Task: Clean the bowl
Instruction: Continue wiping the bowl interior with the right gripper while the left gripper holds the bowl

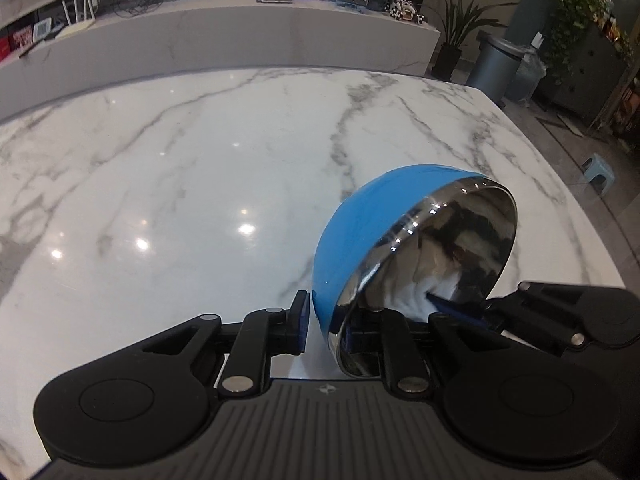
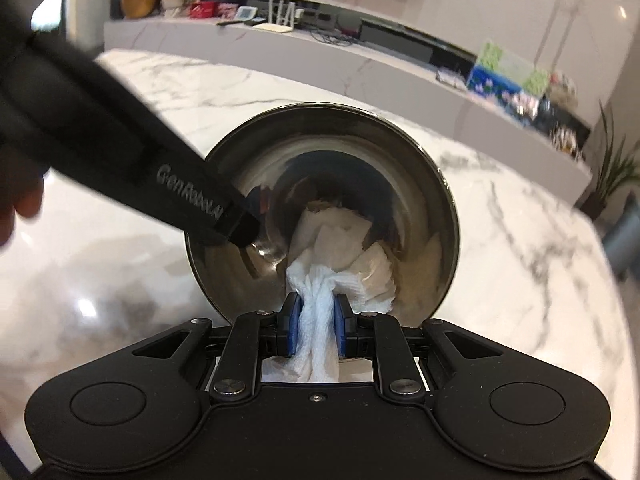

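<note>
A bowl (image 1: 360,232), blue outside and shiny steel inside, is held tilted on its side above the marble table. My left gripper (image 1: 326,322) is shut on the bowl's rim, one pad outside, one inside. In the right wrist view the bowl's steel inside (image 2: 332,168) faces me, and the left gripper (image 2: 240,220) clamps its left rim. My right gripper (image 2: 316,328) is shut on a white paper towel (image 2: 320,308), whose bunched end presses against the bowl's lower inside wall.
The white marble table (image 1: 180,168) spreads below both grippers. A long marble counter (image 1: 240,36) with small items stands behind it. Potted plants (image 1: 456,32) and a grey bin (image 1: 496,64) stand at the far right. A small blue stool (image 1: 598,168) sits on the floor.
</note>
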Available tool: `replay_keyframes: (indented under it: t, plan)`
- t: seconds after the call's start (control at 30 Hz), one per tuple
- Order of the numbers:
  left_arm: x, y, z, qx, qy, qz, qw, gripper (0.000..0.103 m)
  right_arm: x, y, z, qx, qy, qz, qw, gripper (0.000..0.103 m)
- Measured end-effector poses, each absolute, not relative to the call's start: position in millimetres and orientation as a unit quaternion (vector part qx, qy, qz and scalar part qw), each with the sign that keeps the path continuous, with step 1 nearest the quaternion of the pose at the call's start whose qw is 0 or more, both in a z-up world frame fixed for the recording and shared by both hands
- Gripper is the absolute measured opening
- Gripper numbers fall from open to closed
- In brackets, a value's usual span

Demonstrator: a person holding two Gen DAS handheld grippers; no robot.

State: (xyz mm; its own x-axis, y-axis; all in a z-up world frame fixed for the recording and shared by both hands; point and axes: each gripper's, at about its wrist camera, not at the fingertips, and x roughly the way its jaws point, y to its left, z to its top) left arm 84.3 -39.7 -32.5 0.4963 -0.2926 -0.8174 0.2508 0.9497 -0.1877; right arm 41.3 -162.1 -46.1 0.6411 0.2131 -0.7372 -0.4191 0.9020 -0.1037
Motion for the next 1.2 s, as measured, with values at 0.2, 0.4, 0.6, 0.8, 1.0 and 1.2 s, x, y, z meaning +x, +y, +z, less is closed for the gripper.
replay_keyframes:
  t: [0.2,0.4,0.6,0.8,1.0,1.2]
  plan:
    - [86,-42,-41,-0.040,0.482,-0.166,0.860,0.019,44,-175,-44,-0.053,0.402,0.185,0.895,0.015]
    - [86,-41,-43,-0.034,0.483,-0.166,0.859,0.013,45,-175,-44,-0.069,0.399,0.186,0.895,0.015]
    - [85,-45,-39,0.007,0.486,-0.152,0.861,0.014,40,-163,-44,-0.156,0.378,0.179,0.895,0.015]
    - [83,-50,-31,0.075,0.496,-0.144,0.853,0.015,25,-143,-50,-0.270,0.338,0.170,0.885,0.015]
    - [81,-45,-28,0.078,0.493,-0.144,0.854,0.015,22,-138,-51,-0.271,0.341,0.185,0.881,0.015]
    - [80,-41,-16,0.054,0.425,-0.145,0.892,0.041,22,-141,-46,-0.262,0.341,0.196,0.881,0.015]
